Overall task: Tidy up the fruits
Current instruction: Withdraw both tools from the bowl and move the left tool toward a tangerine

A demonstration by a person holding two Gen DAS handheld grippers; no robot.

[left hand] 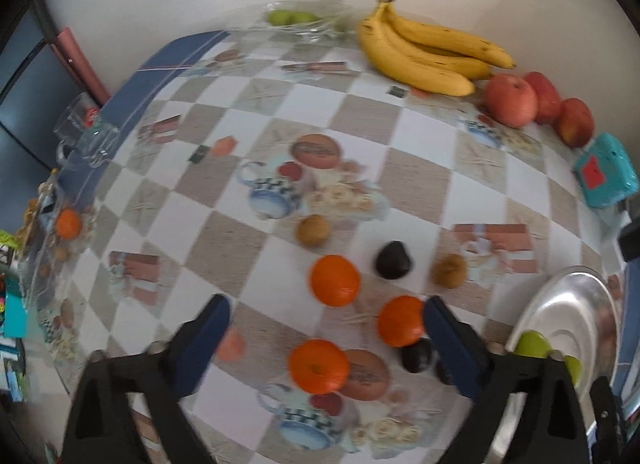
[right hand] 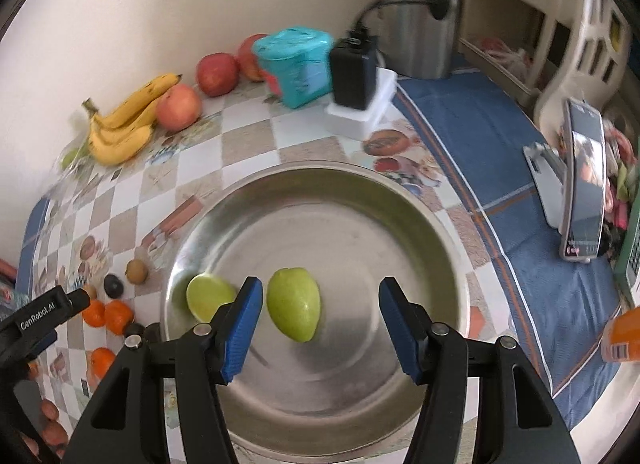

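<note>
While the left wrist view is somewhat blurred, the left gripper [left hand: 326, 338] stands wide open with nothing between its pads, above three oranges [left hand: 335, 280] at lower centre. Bananas [left hand: 424, 52] and apples [left hand: 511, 100] lie at upper right. In the right wrist view, the right gripper [right hand: 320, 318] is open and holds nothing; two green fruits [right hand: 294, 304], possibly pears, lie in the metal bowl [right hand: 360, 200] at centre.
</note>
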